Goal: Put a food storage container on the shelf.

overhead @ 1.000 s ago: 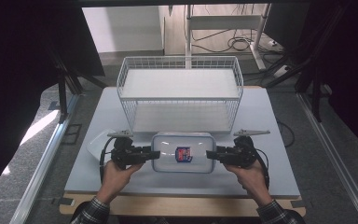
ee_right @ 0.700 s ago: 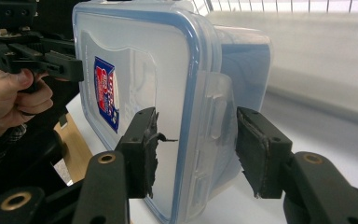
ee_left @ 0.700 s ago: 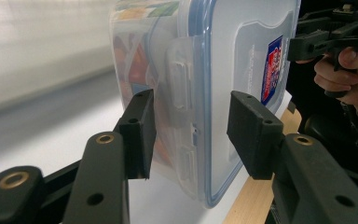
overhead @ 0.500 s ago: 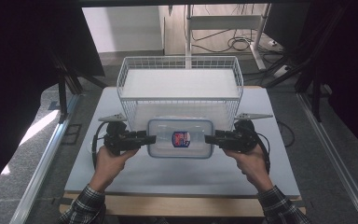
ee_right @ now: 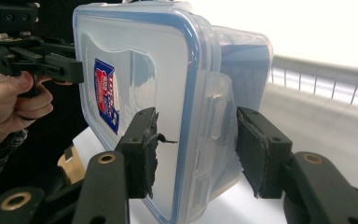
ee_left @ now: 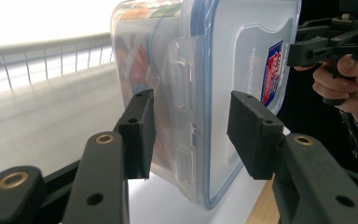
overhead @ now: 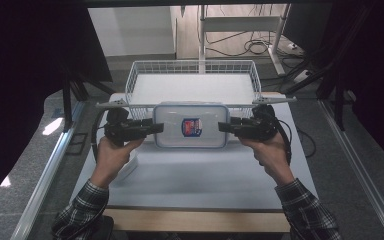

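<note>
White table (overhead: 195,175) on a grey floor (overhead: 30,165), wire basket (overhead: 192,75) at the back, clear lidded food box (overhead: 191,125) up in the air, left gripper (overhead: 150,128) and right gripper (overhead: 226,127) each clamped on one end.

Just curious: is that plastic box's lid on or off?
On. The blue-rimmed lid sits on the box, its side flap folded down.

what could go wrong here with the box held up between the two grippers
1. The lidded plastic container hangs in the air, held only at its two short ends by the left gripper and right gripper; if either hand drifts outward or tilts, it could slip out and drop onto the table.
2. The wire basket sits just beyond it; carried forward too low, the container could catch the basket's near rim.
</note>
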`<state>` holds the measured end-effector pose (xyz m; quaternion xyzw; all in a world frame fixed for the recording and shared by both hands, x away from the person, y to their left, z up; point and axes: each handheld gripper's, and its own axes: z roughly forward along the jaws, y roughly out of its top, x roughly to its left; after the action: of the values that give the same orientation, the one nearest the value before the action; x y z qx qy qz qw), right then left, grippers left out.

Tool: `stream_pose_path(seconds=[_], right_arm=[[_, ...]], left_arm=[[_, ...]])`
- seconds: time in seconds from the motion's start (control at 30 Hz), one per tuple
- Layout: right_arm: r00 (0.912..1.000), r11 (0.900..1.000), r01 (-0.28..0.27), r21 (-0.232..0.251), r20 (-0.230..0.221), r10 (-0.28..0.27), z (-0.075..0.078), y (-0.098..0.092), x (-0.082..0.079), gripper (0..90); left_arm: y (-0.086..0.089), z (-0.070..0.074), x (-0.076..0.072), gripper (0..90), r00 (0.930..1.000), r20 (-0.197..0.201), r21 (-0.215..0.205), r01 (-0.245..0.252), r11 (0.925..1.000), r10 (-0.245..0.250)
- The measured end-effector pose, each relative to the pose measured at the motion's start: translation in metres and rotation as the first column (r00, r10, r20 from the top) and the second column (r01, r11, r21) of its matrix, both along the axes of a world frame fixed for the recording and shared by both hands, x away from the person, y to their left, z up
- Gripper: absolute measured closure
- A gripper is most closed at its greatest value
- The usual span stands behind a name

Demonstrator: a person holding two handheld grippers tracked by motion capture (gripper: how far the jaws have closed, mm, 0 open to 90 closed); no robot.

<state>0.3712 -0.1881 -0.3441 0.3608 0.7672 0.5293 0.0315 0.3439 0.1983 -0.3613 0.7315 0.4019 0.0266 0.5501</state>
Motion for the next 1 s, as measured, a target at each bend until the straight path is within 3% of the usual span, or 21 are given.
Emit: stream_pose_path(seconds=[0.33,0.6,1.0], right_arm=[[0.9996,1.0,0.008,0.01,0.028,-0.008,0.025,0.003,0.018,50.2],[0.9982,0.999,0.032,0.024,0.049,-0.033,0.045,0.005,0.036,50.0],[0.9977,0.997,0.056,0.046,0.034,-0.058,0.055,0.007,0.064,49.8]], left_arm=[[0.002,0.024,0.018,52.8,0.9996,0.027,-0.007,-0.007,0.9999,0.007],[0.004,0.043,0.041,52.6,0.999,0.044,-0.024,-0.01,0.9997,0.011],[0.006,0.051,0.071,52.4,0.9996,0.018,-0.043,-0.021,0.9989,0.021]])
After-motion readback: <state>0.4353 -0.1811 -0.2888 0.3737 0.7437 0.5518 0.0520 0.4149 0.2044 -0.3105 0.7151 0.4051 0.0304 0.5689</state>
